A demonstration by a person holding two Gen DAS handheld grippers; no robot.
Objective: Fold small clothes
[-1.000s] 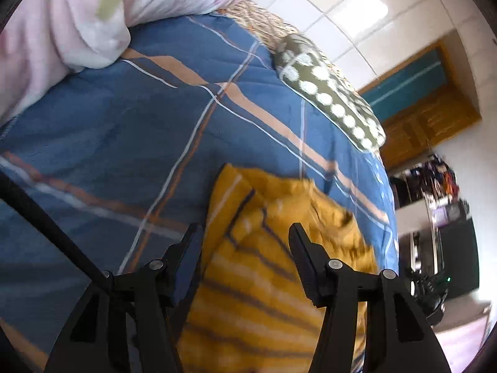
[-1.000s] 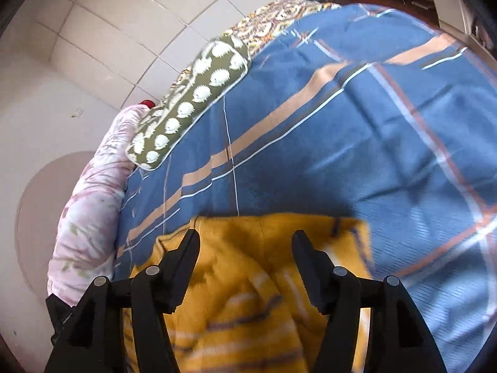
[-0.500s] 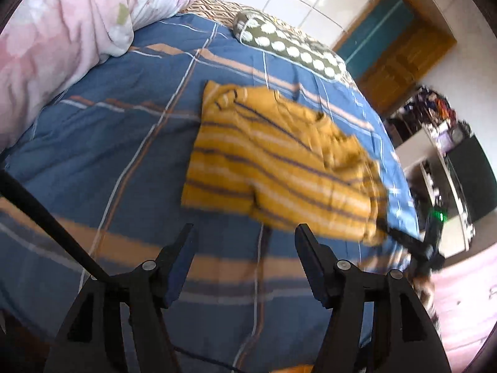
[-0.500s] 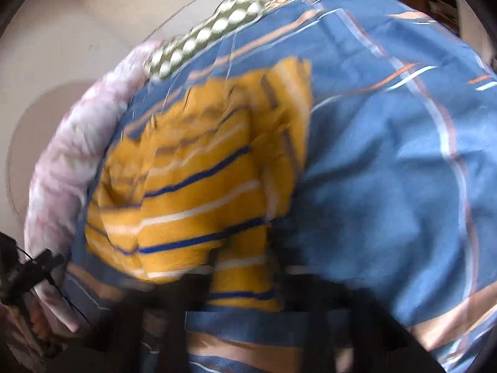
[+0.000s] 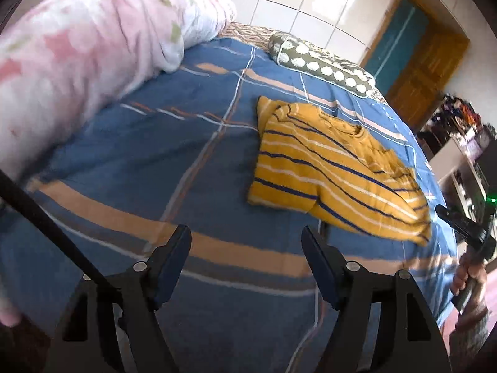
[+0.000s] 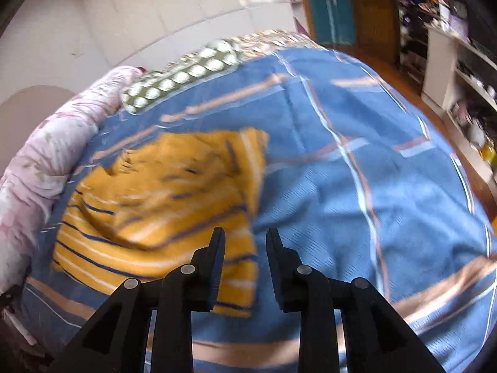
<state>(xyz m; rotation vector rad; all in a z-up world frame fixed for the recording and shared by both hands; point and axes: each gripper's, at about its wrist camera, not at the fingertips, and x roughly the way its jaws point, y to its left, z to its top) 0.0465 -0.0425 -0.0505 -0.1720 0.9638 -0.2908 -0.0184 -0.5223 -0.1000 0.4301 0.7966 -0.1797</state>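
A mustard-yellow shirt with navy and white stripes (image 5: 329, 168) lies folded over on the blue plaid bedspread (image 5: 155, 161). My left gripper (image 5: 245, 242) hovers well short of its near edge, jaws opening wide with nothing between them. In the right wrist view the shirt (image 6: 161, 205) is blurred and its near right corner sits under my right gripper (image 6: 243, 239). That gripper's jaws are opening; the gap is narrow and the cloth lies beneath, not pinched. At the left wrist view's right edge a hand (image 5: 469, 279) holds the right gripper's handle.
A pink floral quilt (image 5: 77, 62) is bunched along the bed's left side. A green pillow with white spots (image 5: 323, 65) lies at the head, by the tiled wall. A wooden door (image 5: 425, 59) and cluttered shelves (image 6: 450, 56) stand beyond the bed's right edge.
Both grippers drew back from the shirt, which now lies folded on the bed. The right gripper was shut on the shirt's edge half a second ago and has let go.
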